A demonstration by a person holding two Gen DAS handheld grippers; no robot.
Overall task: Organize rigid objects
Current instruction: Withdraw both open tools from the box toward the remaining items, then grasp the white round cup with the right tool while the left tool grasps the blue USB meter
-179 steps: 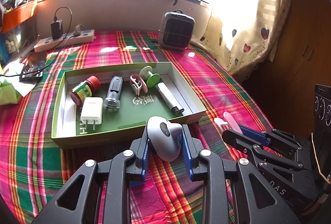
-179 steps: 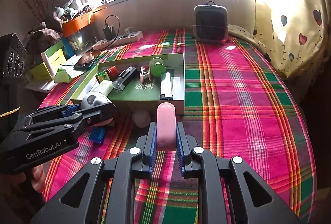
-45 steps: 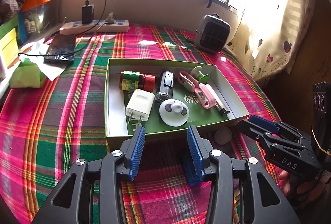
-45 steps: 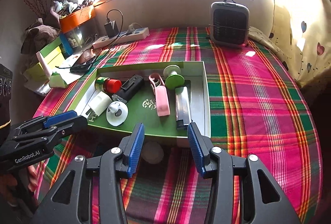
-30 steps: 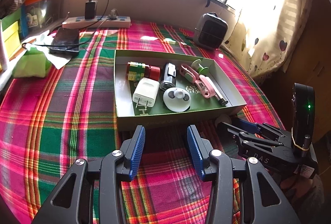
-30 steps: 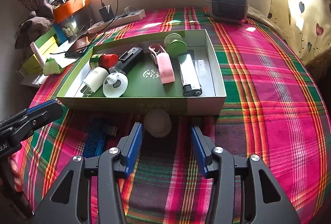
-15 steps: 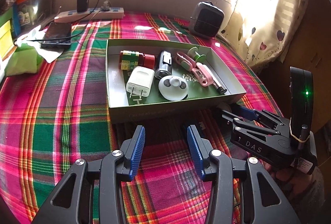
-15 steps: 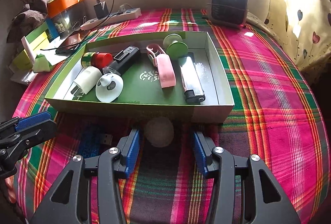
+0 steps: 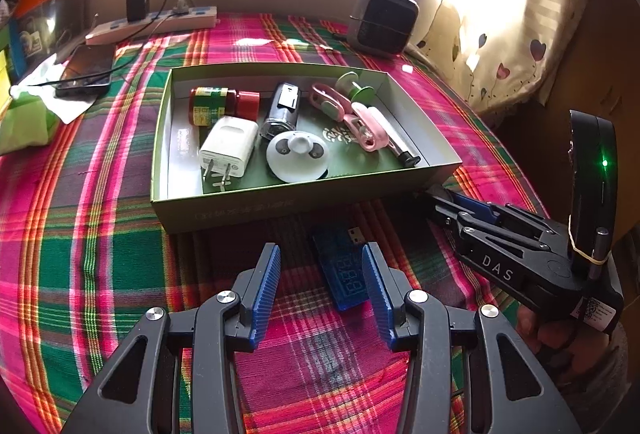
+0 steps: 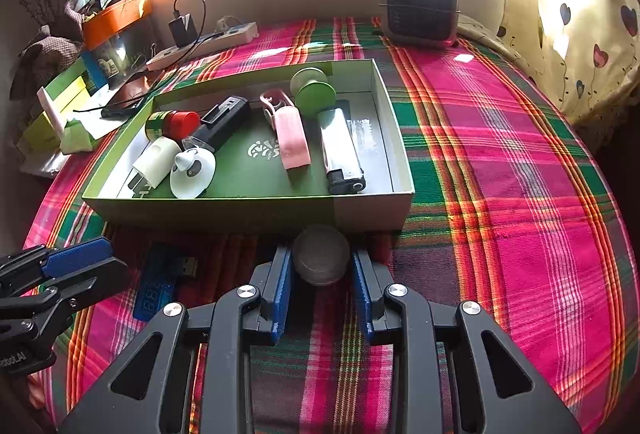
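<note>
Plaid cloth covers the table where our right gripper [image 10: 321, 274] has just been closing on a round grey puck [image 10: 321, 254] beside the green tray [image 10: 372, 211], while our open left gripper [image 9: 320, 274] straddles a blue USB tester [image 9: 342, 272], both seemingly tray-bound.

Left tongs [image 9: 320, 288], right tongs [image 10: 321, 284]: black frames, ribbed blue pads, silver screws; "DAS" lettering.

A plaid-clothed desk [image 9: 100, 234] carries a green box [image 9: 280, 205], blue USB meter [image 9: 344, 270], round white puck [image 10: 320, 254] — also a power strip [image 9: 160, 25], heater [image 9: 382, 21].
</note>
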